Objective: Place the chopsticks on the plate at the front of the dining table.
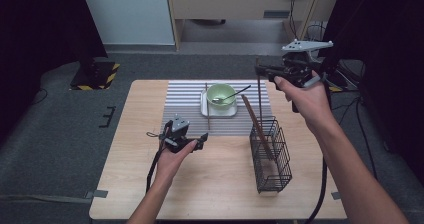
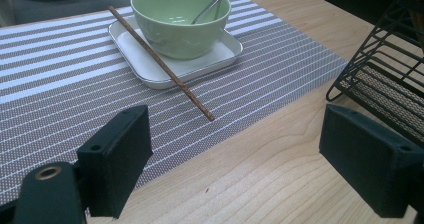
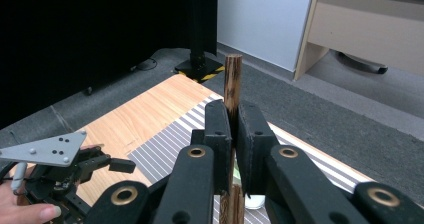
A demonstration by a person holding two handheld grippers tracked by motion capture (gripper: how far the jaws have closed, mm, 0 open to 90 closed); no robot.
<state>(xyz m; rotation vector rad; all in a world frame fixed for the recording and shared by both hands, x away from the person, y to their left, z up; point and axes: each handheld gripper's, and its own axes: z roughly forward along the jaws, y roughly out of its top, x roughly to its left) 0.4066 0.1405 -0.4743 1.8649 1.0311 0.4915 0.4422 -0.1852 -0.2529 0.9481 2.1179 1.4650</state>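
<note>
The right claw (image 1: 261, 73) is clamped on a brown chopstick (image 1: 259, 96). In the right gripper view the two black jaws press against the stick from both sides, and its blunt upper end stands above them. In the high view this chopstick hangs upright from the claw, raised over the far right part of the worktop (image 1: 125, 184), with its lower end near the top of the black wire basket (image 1: 272, 159). A wooden utensil (image 1: 255, 121) leans in that basket.

The left claw (image 1: 192, 145) is held above the near edge of the striped placemat (image 1: 185, 109). Its jaws stand well apart with nothing between them.

A second chopstick (image 2: 160, 63) lies on the placemat, its far part resting across the left edge of the white square tray (image 2: 150, 69). The green bowl (image 2: 180, 16) sits on the tray with a metal spoon (image 2: 210, 4) in it.
</note>
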